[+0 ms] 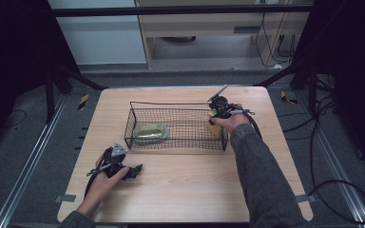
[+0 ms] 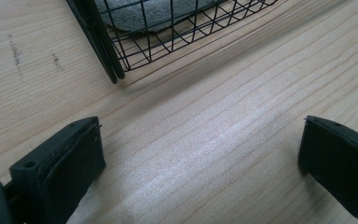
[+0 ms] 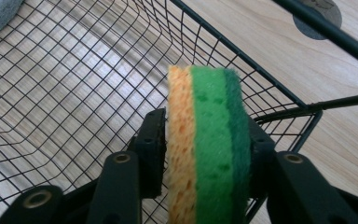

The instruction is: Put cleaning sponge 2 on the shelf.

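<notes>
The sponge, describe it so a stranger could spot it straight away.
On the wooden table stands a black wire basket. At its right end the right gripper holds the sponge on edge: orange and green layers, unlike the grey-green pad at the left.

The person's right arm wears a long dark grey sleeve [image 1: 261,175] of mottled fabric; a matching grey cuff [image 1: 73,221] shows at the left wrist. Each hand grips a black two-jaw tool. The left gripper [image 1: 134,171] carries a grey three-cornered plate [image 1: 119,150] on top and trails a black cable. The right gripper [image 1: 212,117] has thick black jaw arms with round brass-coloured screw heads [image 3: 37,199], and a black cable too.
</notes>
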`<action>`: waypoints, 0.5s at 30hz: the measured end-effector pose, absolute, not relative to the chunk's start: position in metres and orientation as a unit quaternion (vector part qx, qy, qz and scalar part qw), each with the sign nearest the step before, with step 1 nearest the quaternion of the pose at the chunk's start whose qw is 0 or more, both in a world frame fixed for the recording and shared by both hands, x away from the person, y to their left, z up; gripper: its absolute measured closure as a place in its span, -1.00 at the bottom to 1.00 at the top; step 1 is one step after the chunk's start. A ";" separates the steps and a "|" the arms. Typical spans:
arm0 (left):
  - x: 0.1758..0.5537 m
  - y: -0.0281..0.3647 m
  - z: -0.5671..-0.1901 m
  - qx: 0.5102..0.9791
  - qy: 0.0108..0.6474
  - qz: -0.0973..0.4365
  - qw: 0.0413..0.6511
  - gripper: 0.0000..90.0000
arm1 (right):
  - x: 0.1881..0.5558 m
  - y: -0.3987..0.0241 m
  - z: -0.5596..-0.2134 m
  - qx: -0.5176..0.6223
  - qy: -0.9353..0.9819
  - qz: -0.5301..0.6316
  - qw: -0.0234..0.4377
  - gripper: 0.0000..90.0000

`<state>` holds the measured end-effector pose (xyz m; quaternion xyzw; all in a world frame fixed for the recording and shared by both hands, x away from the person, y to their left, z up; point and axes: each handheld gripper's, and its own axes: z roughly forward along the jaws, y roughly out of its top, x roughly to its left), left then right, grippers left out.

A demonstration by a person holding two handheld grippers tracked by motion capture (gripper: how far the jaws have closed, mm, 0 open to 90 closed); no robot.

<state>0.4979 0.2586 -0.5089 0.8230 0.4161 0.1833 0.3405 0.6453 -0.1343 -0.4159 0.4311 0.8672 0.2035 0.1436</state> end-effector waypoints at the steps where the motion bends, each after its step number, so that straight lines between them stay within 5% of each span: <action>1: 0.498 0.259 -0.509 0.823 0.416 0.183 0.340 -1.00 | 0.645 -0.135 -0.415 0.431 0.868 0.203 0.144 0.28; 15: 0.498 0.258 -0.509 0.823 0.416 0.183 0.340 -1.00 | 0.629 -0.144 -0.395 0.434 0.864 0.207 0.150 0.22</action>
